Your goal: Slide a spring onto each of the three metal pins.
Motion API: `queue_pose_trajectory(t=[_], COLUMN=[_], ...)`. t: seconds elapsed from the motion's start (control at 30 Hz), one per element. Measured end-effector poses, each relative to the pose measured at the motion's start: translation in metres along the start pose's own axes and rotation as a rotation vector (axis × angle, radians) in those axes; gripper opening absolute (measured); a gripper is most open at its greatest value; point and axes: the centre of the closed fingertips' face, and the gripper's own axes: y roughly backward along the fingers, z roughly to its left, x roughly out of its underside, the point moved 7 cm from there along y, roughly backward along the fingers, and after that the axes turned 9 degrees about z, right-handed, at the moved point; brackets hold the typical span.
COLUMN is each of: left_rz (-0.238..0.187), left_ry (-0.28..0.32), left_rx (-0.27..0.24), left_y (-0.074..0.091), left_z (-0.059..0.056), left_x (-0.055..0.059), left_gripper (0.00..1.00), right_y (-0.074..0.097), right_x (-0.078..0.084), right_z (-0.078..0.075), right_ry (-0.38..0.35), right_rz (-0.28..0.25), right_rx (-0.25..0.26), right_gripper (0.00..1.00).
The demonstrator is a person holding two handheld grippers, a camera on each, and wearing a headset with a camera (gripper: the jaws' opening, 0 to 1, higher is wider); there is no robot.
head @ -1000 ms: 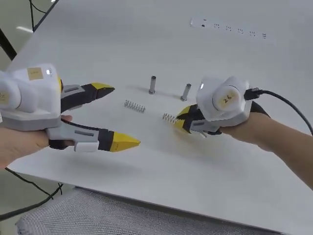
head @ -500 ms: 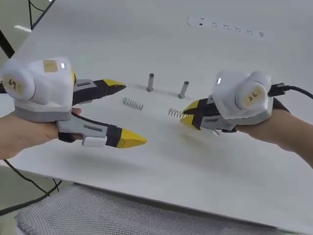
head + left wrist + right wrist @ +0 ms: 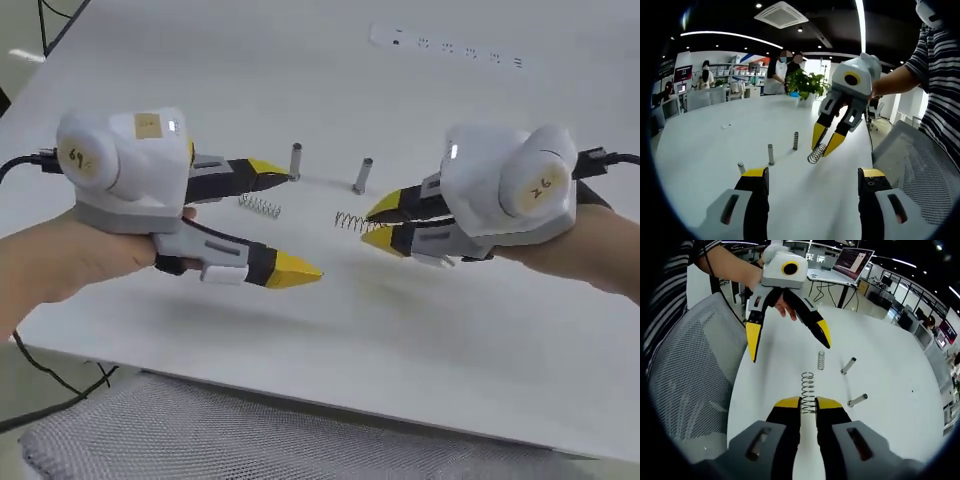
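My right gripper point(image 3: 378, 224) is shut on one end of a small coil spring point(image 3: 349, 221), which sticks out from its tips above the white table point(image 3: 420, 330). The right gripper view shows the spring point(image 3: 808, 387) pinched between the yellow tips point(image 3: 808, 403). A second spring point(image 3: 260, 205) lies on the table beside two upright metal pins point(image 3: 296, 160) point(image 3: 363, 175). My left gripper point(image 3: 286, 220) hovers wide open over that second spring, holding nothing. From the left gripper point(image 3: 814, 173) I see the right gripper point(image 3: 828, 142) with its spring point(image 3: 815, 153) and a pin point(image 3: 771, 154).
A white power strip point(image 3: 445, 46) lies at the table's far side. A grey mesh chair point(image 3: 200, 435) sits below the near table edge. People, desks and a plant point(image 3: 807, 85) stand far behind the table.
The right gripper has lifted the spring off the table and moved a little right. The left gripper has moved in toward the pins and the lying spring.
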Motion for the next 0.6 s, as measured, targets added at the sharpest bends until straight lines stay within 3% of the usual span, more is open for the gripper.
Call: queue_pose_trajectory(t=[0.1,0.2,0.6], left_rz=[0.012,0.018,0.0], left_ry=[-0.016,-0.025,-0.054], left_rx=[0.036,0.046,0.105], left_y=[-0.006,-0.013,-0.027], left_z=[-0.004,-0.006,-0.016], left_x=[-0.002,-0.004,-0.016], left_gripper=[0.63,0.61,0.46], right_y=[0.002,0.005,0.012], right_x=[0.0,0.0,0.001], right_z=[0.002,0.002,0.009], right_ry=[0.009,0.013,0.036], right_rz=[0.002,0.0,-0.009], right_rx=[-0.002,0.0,-0.01], right_gripper=[0.12,0.12,0.12])
